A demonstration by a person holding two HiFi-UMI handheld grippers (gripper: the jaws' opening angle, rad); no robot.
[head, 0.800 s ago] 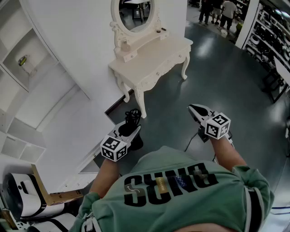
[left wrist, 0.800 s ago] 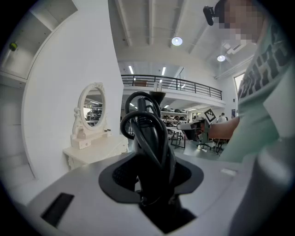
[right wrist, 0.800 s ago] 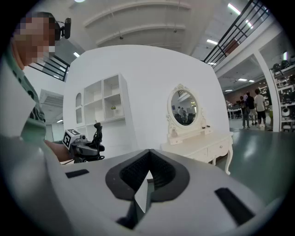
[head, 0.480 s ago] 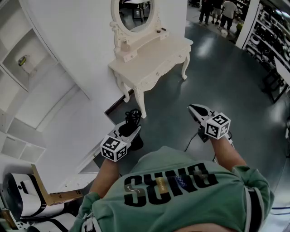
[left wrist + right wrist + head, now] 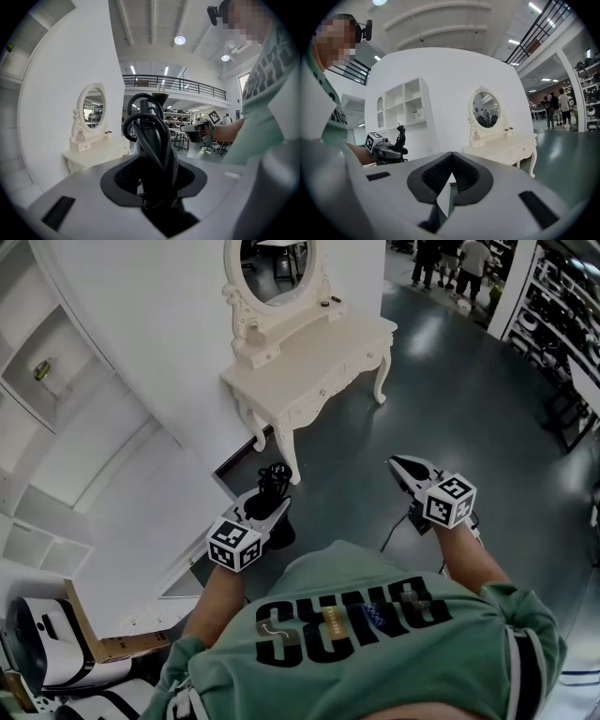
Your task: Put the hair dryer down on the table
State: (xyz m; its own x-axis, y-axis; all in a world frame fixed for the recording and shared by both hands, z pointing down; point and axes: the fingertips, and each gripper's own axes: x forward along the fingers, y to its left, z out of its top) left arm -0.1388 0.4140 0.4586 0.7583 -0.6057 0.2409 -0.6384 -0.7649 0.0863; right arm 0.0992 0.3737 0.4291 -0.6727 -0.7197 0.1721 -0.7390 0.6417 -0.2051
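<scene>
The left tool [image 5: 265, 510] clamps the black hair dryer [image 5: 152, 140], well apart from the white vanity tabletop [image 5: 319, 357]. The right tool [image 5: 403, 468] has its jaws together, empty.

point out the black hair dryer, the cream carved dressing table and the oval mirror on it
black hair dryer [image 5: 152, 140], left gripper view, on its cord-wrapped body
cream carved dressing table [image 5: 323, 352], head view, on its bare top
oval mirror [image 5: 275, 263], head view, on the glass

White wall shelves [image 5: 58, 343], distant people [image 5: 472, 261]
</scene>
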